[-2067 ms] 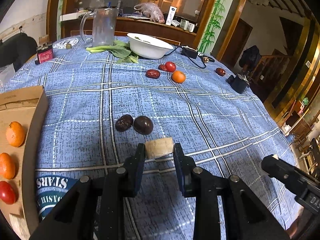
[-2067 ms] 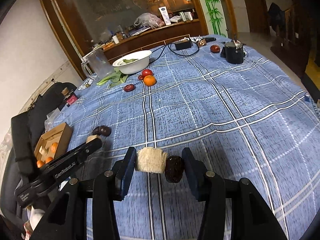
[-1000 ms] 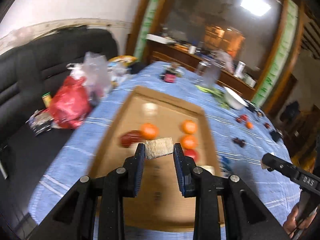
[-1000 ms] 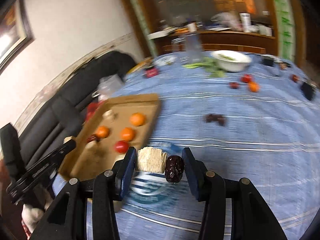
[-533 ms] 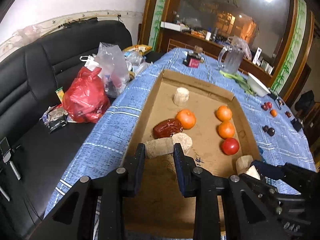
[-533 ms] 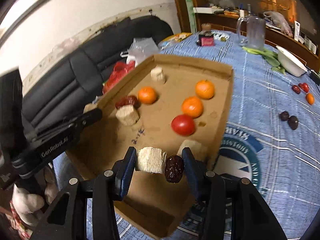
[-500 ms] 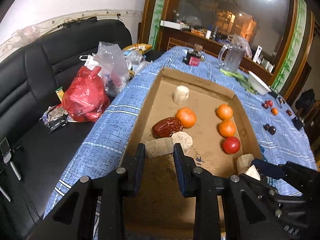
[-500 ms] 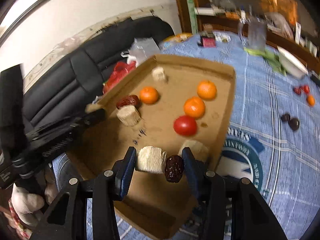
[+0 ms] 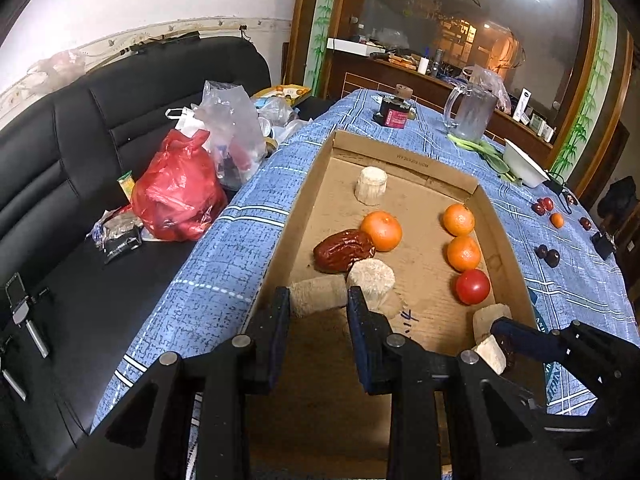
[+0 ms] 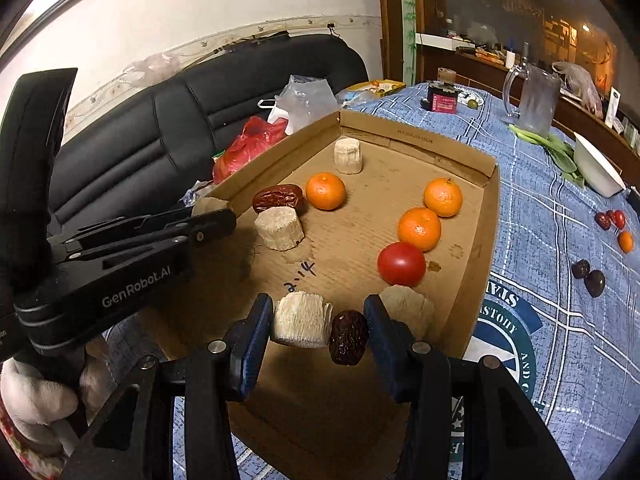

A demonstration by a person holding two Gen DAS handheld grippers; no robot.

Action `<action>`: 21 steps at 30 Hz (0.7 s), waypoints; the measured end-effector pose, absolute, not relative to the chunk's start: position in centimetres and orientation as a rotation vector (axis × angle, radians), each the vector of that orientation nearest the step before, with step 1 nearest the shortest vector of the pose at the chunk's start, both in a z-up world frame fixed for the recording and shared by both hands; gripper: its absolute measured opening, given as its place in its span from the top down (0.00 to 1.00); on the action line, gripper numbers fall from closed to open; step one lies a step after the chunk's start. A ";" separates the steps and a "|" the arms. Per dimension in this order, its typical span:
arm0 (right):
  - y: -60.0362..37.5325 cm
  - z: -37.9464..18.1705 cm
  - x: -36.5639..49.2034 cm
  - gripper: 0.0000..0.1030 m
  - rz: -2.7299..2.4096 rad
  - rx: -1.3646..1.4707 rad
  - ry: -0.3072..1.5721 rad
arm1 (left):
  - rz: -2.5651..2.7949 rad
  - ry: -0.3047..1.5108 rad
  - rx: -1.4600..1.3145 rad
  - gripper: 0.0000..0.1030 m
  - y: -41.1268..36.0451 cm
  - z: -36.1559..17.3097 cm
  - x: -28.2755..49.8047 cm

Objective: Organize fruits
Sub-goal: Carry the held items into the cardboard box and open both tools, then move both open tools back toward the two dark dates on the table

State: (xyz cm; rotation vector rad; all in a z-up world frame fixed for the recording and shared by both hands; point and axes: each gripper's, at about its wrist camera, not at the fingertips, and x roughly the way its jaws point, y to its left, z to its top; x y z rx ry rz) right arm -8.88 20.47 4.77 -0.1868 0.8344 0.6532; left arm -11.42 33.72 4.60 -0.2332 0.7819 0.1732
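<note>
Both tools have swung from the open blue-checked bench (image 9: 224, 248) to hang over the cardboard box (image 10: 400, 136), so the carrying is done and, likely, only the release remains. The left tool (image 9: 318, 304) is clamped on a pale chunk (image 9: 316, 298); the right tool (image 10: 318, 326) pinches a second pale chunk (image 10: 302, 322) and a dark date (image 10: 348, 342) together. Oranges (image 10: 420, 228) and a tomato (image 10: 401, 264) lie in the box; a black sofa (image 9: 80, 128) stands beside.
</note>
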 end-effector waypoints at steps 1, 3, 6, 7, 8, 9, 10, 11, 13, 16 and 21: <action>20.5 4.8 -9.0 0.49 0.650 -0.195 0.830 | 0.175 0.783 -0.236 0.73 33.8 4.6 -11.5; 20.6 4.7 -9.3 0.49 0.642 -0.208 0.818 | 0.175 0.781 -0.244 0.73 33.9 4.7 -11.6; 20.5 4.8 -9.3 0.49 0.631 -0.208 0.804 | 0.172 0.775 -0.247 0.65 33.9 4.9 -11.8; 20.4 4.8 -9.2 0.49 0.627 -0.207 0.802 | 0.173 0.772 -0.247 0.61 33.9 5.0 -11.9; 20.4 4.8 -9.2 0.48 0.625 -0.205 0.799 | 0.165 0.771 -0.251 0.59 33.9 5.0 -11.9; 20.3 4.9 -9.2 0.47 0.627 -0.201 0.799 | 0.164 0.772 -0.251 0.58 33.8 5.0 -12.0; 20.3 4.9 -9.2 0.43 0.630 -0.197 0.799 | 0.165 0.770 -0.249 0.58 33.8 5.1 -12.0; 20.2 5.0 -9.2 0.39 0.629 -0.195 0.796 | 0.165 0.768 -0.250 0.58 33.8 5.1 -12.1; 20.0 5.3 -9.4 0.37 0.630 -0.186 0.782 | 0.160 0.764 -0.257 0.58 33.9 5.3 -12.3; 19.5 5.9 -9.8 0.37 0.632 -0.168 0.764 | 0.156 0.744 -0.267 0.54 34.2 5.8 -12.8; 17.2 7.4 -11.2 0.37 0.567 -0.168 0.709 | 0.143 0.730 -0.276 0.52 33.9 6.9 -12.7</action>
